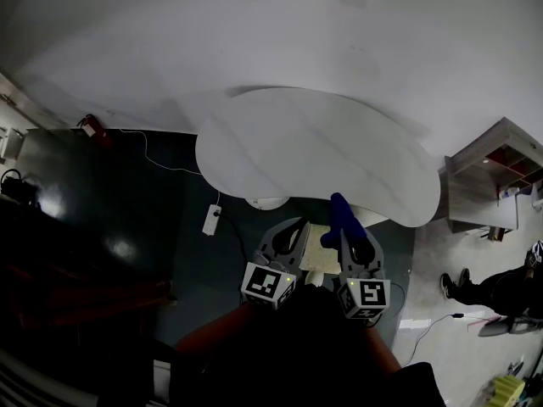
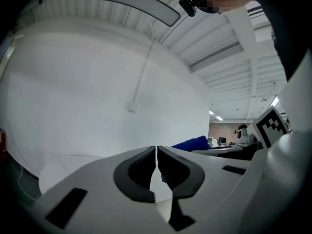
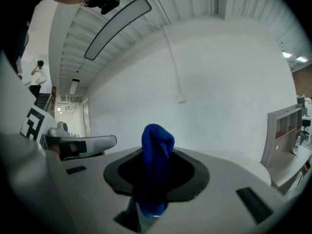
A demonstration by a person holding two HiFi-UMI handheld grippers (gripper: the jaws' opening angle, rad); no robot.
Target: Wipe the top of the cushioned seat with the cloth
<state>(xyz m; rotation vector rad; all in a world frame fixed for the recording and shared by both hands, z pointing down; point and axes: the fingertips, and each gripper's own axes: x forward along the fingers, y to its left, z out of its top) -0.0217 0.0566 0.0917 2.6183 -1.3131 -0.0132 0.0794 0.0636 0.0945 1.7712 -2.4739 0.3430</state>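
Note:
A blue cloth (image 1: 341,214) stands up out of my right gripper (image 1: 351,232), which is shut on it; in the right gripper view the cloth (image 3: 156,155) fills the gap between the dark pads of the gripper (image 3: 155,179). My left gripper (image 1: 293,231) is beside it, shut with nothing held; its pads meet in the left gripper view (image 2: 156,154), where the cloth (image 2: 191,143) shows just to the right. Both grippers are held close to my body. A pale beige square pad (image 1: 316,253), probably the seat, lies low between them. A white oval tabletop (image 1: 314,151) spreads beyond.
The floor is dark, with a white power strip (image 1: 211,220) and its cable on it. A red extinguisher (image 1: 92,126) lies far left. A grey shelf unit (image 1: 492,181) stands at the right, with a person's legs (image 1: 492,288) below it. A white wall is ahead.

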